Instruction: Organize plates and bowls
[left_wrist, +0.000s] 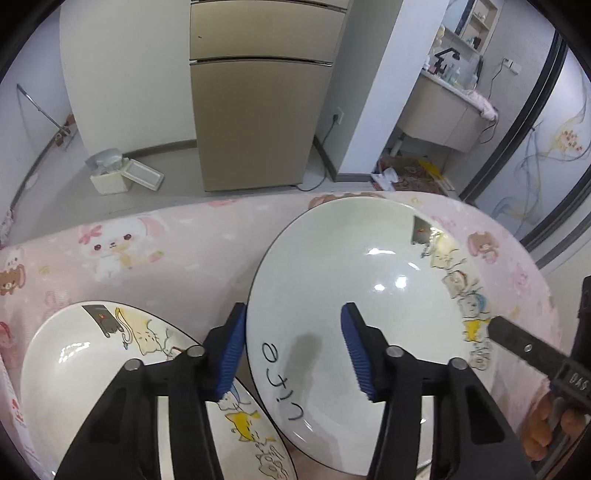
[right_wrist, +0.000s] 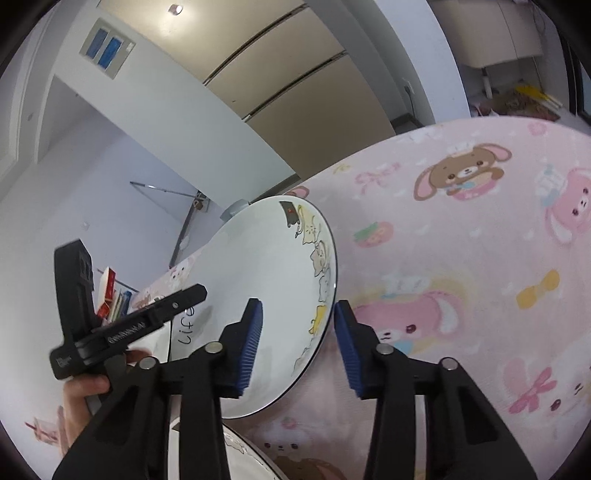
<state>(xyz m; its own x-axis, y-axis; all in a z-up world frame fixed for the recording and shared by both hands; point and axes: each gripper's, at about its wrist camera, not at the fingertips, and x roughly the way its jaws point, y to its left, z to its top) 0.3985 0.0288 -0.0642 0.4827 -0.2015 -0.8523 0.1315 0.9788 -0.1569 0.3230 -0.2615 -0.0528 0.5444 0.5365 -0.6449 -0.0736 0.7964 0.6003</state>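
A white plate (left_wrist: 354, 280) with cartoon cats and the word "life" sits tilted above the pink table. My left gripper (left_wrist: 295, 354) is open, its two blue pads astride the plate's left rim. The same plate shows in the right wrist view (right_wrist: 269, 280); my right gripper (right_wrist: 297, 345) is open with its pads astride the plate's right rim. A second matching plate (left_wrist: 110, 369) lies on the table, low on the left, under the left gripper. Its edge shows in the right wrist view (right_wrist: 236, 450).
The pink cartoon tablecloth (right_wrist: 461, 258) covers the table. A beige fridge (left_wrist: 258, 110) stands beyond the far edge. A white bin and box (left_wrist: 110, 173) sit on the floor. Small red and white packets (right_wrist: 110, 295) lie at the table's left.
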